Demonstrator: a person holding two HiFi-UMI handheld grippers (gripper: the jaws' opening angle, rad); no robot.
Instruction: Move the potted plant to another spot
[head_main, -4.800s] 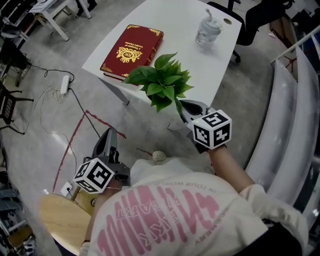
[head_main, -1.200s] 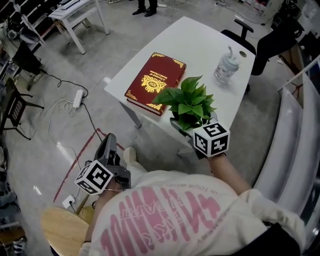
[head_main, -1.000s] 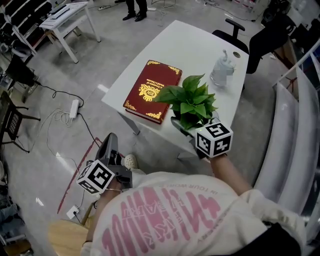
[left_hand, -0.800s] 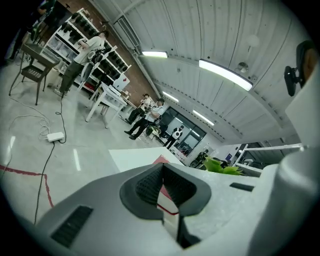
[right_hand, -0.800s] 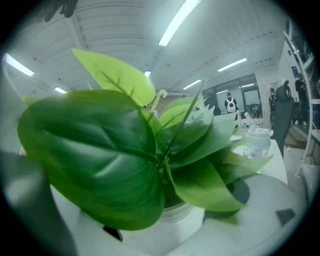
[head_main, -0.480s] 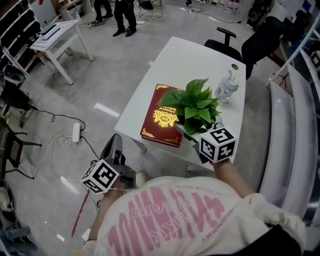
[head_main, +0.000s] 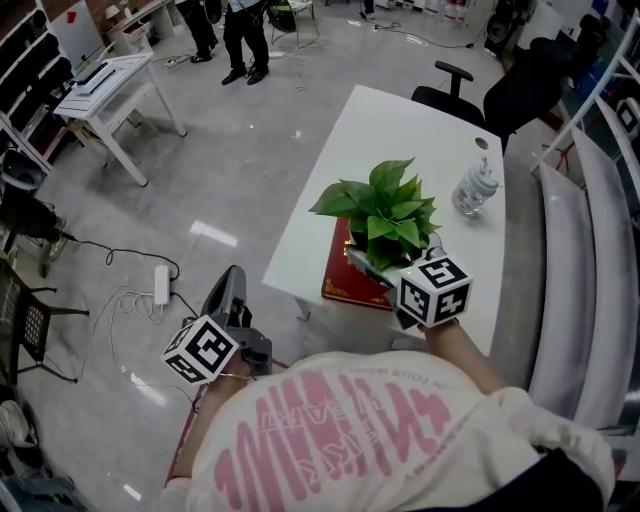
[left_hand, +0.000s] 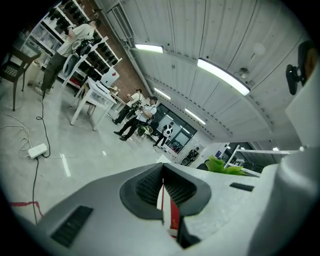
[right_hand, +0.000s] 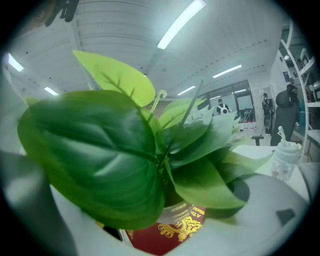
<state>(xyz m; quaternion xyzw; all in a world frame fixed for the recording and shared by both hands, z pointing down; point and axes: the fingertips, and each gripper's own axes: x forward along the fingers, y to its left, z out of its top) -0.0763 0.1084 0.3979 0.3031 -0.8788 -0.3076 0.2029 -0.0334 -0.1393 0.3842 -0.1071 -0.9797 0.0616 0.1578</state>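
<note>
The potted plant (head_main: 377, 213) has broad green leaves that hide its pot in the head view. My right gripper (head_main: 384, 264) is shut on the potted plant, holding it over the near end of a red book (head_main: 347, 287) on the white table (head_main: 398, 128). In the right gripper view the leaves (right_hand: 115, 145) fill most of the picture, and the pale pot (right_hand: 176, 214) shows just above the book's gold print (right_hand: 172, 234). Whether the pot touches the book I cannot tell. My left gripper (head_main: 235, 277) hangs low off the table's left, shut with nothing in it (left_hand: 162, 192).
A clear bottle (head_main: 474, 189) stands on the table's far right side. A black office chair (head_main: 455, 82) sits behind the table. A curved white structure (head_main: 590, 250) runs along the right. On the floor at left lie a power strip and cables (head_main: 160, 286); farther off stand a small white table (head_main: 108, 84) and people (head_main: 228, 30).
My right gripper has carried the plant from beside the book to over its near end. The whole view has swung round the table. The left gripper stays low and shut.
</note>
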